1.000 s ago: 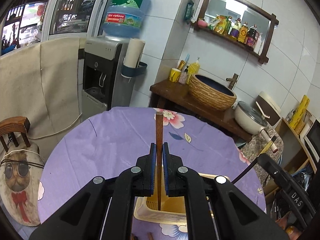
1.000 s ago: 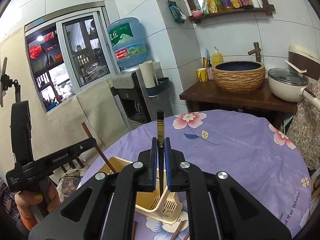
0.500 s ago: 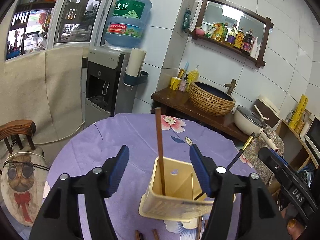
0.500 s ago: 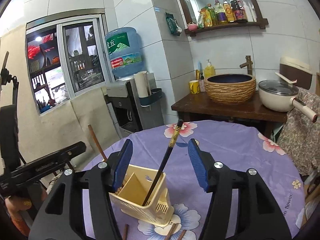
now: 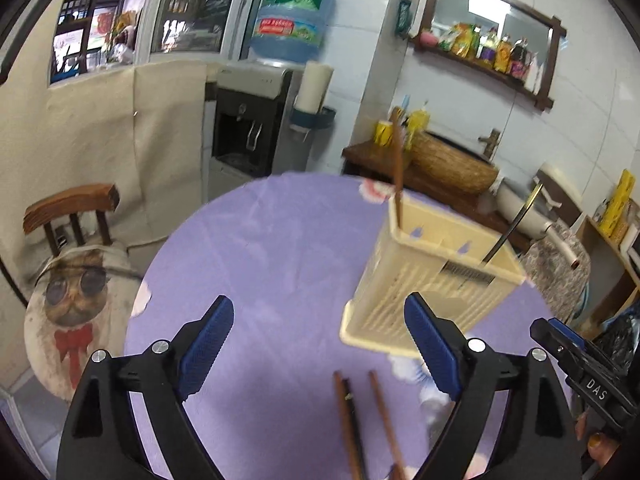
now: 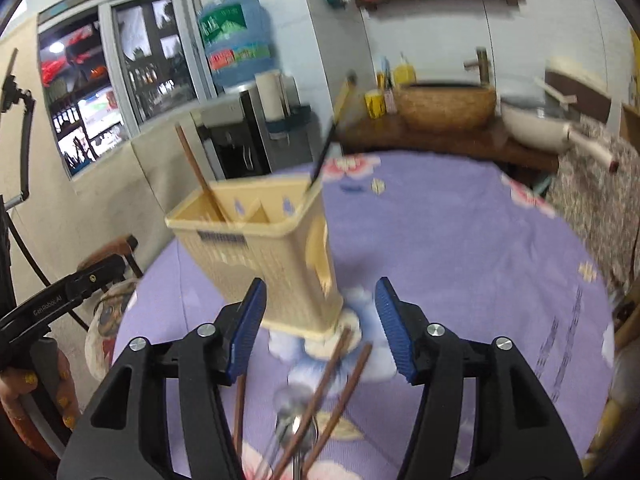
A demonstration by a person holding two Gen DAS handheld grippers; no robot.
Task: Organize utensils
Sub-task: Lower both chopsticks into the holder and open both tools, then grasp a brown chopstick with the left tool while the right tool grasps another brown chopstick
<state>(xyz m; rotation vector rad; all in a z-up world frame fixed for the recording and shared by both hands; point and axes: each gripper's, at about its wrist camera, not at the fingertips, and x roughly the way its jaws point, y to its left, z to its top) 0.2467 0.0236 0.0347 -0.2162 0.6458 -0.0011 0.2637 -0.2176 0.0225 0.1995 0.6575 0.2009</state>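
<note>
Both grippers now stand empty over the purple floral tablecloth (image 5: 280,248): a second ago each was clamped on a chopstick above the cream utensil caddy (image 5: 432,276), and both sticks have since been let go into it. The brown chopstick (image 5: 397,168) leans in the caddy's far-left compartment, while the dark, gold-tipped chopstick (image 5: 514,224) slants out of its right side. That puts two utensils away, by the look of it, with more waiting.

The left gripper (image 5: 320,344) is spread wide, blue pads far apart, holding and touching nothing; it has pulled back and to the left, so the caddy sits ahead on its right. The right gripper (image 6: 322,328) is likewise wide open and empty, the caddy's base just beyond its pads.

Still loose on the cloth, near the caddy's foot, lie several brown chopsticks (image 6: 340,372) and a metal spoon (image 6: 294,412), blurred in the right wrist view. These appear the likely next pickups; which hand goes first cannot be told.
</note>
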